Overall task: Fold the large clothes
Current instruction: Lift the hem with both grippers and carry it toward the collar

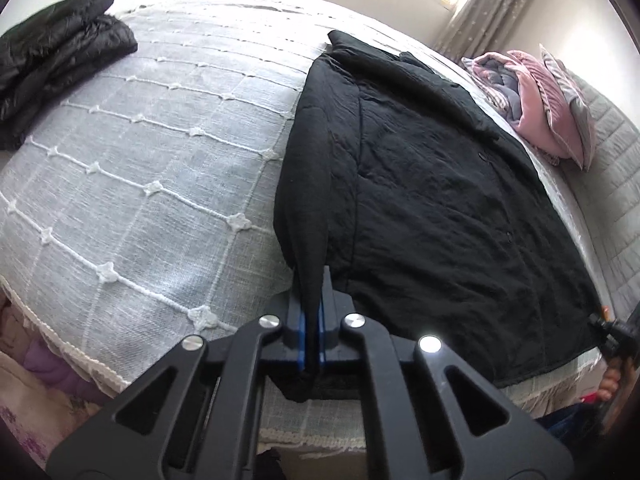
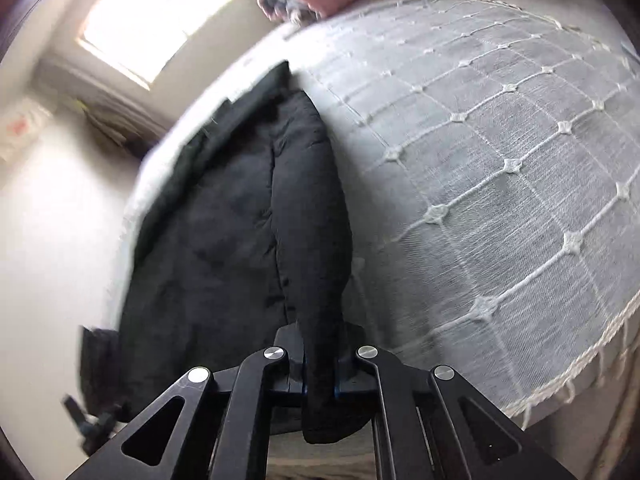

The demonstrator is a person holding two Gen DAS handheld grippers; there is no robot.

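Observation:
A large black coat (image 1: 440, 184) lies spread flat on the bed, collar toward the far side. Its left sleeve (image 1: 308, 184) runs along the coat's edge down to my left gripper (image 1: 313, 320), which is shut on the cuff between its blue pads. In the right wrist view the coat (image 2: 208, 240) lies to the left. Its other sleeve (image 2: 312, 220) leads into my right gripper (image 2: 320, 364), shut on that cuff, and the cuff end hangs below the jaws.
The bed has a grey cover with a white stitched grid (image 1: 140, 160) (image 2: 500, 160) and a fringed edge. A folded black quilted jacket (image 1: 60, 52) lies at the far left. Pink and grey cushions (image 1: 540, 100) are stacked at the far right. A bright window (image 2: 160, 20) is behind.

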